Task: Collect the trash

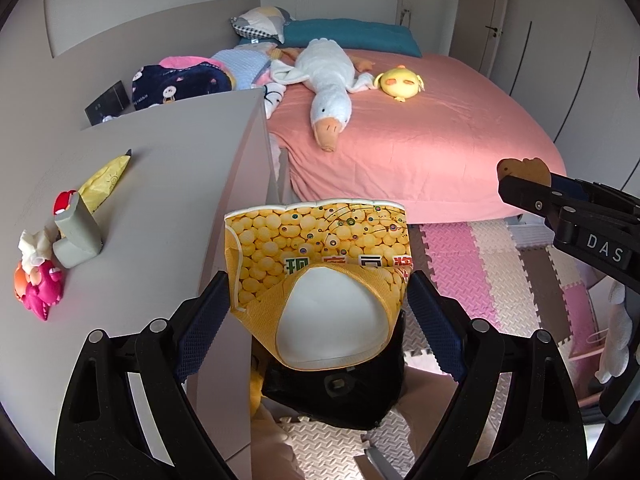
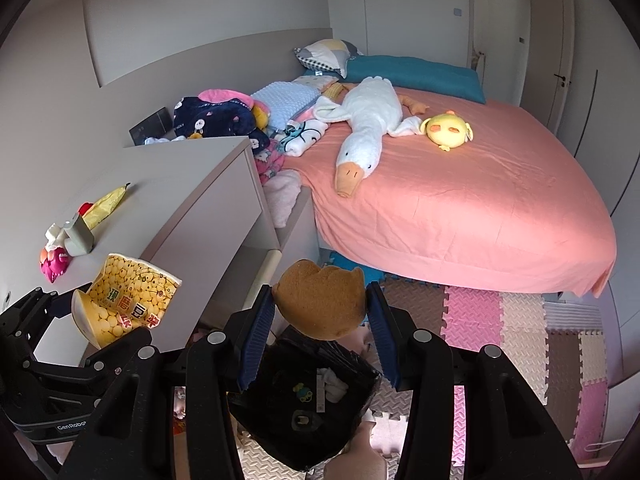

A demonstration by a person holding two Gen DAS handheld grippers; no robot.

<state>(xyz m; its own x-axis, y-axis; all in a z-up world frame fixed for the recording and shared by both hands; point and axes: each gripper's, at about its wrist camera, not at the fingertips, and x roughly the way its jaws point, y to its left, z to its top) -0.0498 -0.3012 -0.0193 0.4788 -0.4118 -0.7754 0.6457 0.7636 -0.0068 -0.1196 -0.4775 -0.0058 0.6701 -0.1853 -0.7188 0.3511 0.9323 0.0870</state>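
My left gripper (image 1: 318,284) is shut on a crushed yellow paper cup (image 1: 320,240) printed with beans; its white base faces the camera. The cup (image 2: 124,296) also shows at the left of the right wrist view. My right gripper (image 2: 320,292) is shut on a brown, scallop-edged paper piece (image 2: 320,308), which appears at the right edge of the left wrist view (image 1: 524,168). Both items hang above a bin lined with a black bag (image 2: 256,412), whose bag wall (image 1: 304,380) lies right under the cup. Small scraps lie inside the bin.
A grey dresser (image 1: 168,184) stands left of the bin, carrying a yellow wrapper (image 1: 106,180), a grey block (image 1: 76,236), white tissue (image 1: 34,248) and a pink toy (image 1: 40,288). A pink bed (image 2: 460,200) holds a goose plush (image 2: 368,128). Foam mats (image 2: 520,328) cover the floor.
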